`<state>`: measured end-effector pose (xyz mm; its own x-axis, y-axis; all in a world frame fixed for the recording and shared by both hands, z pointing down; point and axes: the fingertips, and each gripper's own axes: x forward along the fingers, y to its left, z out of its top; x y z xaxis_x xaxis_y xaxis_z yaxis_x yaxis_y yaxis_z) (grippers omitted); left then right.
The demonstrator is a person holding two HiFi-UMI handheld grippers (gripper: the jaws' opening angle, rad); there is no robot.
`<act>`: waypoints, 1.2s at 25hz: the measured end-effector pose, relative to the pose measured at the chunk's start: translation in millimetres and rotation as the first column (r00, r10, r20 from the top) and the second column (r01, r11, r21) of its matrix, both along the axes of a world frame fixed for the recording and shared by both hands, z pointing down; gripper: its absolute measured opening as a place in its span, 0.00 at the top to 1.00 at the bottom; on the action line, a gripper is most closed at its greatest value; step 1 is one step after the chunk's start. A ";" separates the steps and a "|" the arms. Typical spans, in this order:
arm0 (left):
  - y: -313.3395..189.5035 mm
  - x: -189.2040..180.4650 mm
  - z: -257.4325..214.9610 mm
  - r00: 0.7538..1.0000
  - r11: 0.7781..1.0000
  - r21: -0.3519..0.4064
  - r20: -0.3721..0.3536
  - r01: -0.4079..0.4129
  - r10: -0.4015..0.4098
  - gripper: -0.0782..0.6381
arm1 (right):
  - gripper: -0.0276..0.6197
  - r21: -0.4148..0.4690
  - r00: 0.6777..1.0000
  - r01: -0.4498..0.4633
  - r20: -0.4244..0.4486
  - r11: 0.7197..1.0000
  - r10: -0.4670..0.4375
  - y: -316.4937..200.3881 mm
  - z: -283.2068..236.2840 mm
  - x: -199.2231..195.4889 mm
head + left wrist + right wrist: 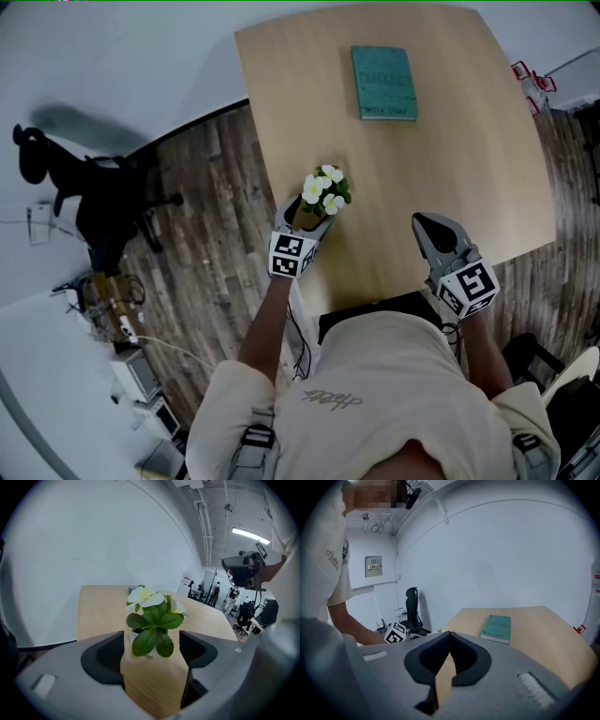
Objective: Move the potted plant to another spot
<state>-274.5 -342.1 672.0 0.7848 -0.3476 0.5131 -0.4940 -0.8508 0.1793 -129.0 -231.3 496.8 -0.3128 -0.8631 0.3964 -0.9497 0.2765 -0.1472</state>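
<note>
Pale wood bench (450,141) fills the upper centre of the head view. The potted plant (323,192), white flowers over green leaves, stands near the bench's left edge. The left tongs (307,214) reach in from below it, one jaw on each side of the pot. The right tongs (433,225) hover over the bench at lower right, well apart from the plant. A teal book (383,82) lies flat toward the top of the bench. A black office chair (94,202) stands on the wood-plank floor (216,244) at left. Left gripper view: the left tongs (152,637) stand released, jaws wide apart. The potted plant (152,627) sits upright at centre frame between the jaw tips, on the bench (98,611). Bench surface shows on either side of the pot, and I cannot tell any pad contact. Right gripper view: the right tongs (449,637) are clenched, jaw tips meeting, nothing between them. The book (497,628) lies right of centre on the bench (543,625). The left tongs' marker cube (396,632) shows at left, below the office chair (411,609).
</note>
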 end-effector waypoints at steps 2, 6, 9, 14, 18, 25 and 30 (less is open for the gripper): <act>-1.5 4.9 4.3 1.000 1.000 -0.002 0.007 -0.011 0.011 0.35 | 0.95 -0.005 1.000 -0.008 -0.002 1.000 0.008 -1.4 1.9 2.6; -7.1 14.8 10.0 1.000 1.000 0.006 0.017 -0.021 0.021 0.35 | 0.95 -0.020 1.000 -0.015 -0.006 1.000 0.015 -2.6 6.6 5.5; -9.9 23.8 13.0 0.999 0.999 0.008 0.017 -0.035 0.035 0.35 | 0.95 -0.028 1.000 -0.020 -0.008 0.999 0.020 -2.1 8.4 7.7; -14.7 31.8 16.9 0.997 0.998 0.031 0.046 -0.059 0.057 0.35 | 0.95 -0.040 0.999 -0.044 -0.013 0.998 0.044 2.2 9.9 14.4; -17.7 33.3 28.3 0.996 0.996 0.055 0.054 -0.069 0.066 0.36 | 0.95 -0.052 0.998 -0.059 -0.016 0.997 0.058 7.9 14.6 17.2; -19.5 39.3 37.4 0.996 0.995 0.066 0.051 -0.081 0.078 0.36 | 0.95 -0.065 0.997 -0.075 -0.018 0.995 0.074 17.6 18.5 20.2; -16.8 39.8 37.1 0.994 0.993 0.071 0.065 -0.092 0.087 0.37 | 0.95 -0.064 0.996 -0.086 -0.012 0.994 0.086 25.7 20.1 19.8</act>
<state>-234.7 -358.9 709.1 0.7819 -0.3160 0.5374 -0.4234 -0.9019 0.0857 -109.2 -205.6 516.9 -0.2346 -0.8592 0.4547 -0.9709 0.1839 -0.1535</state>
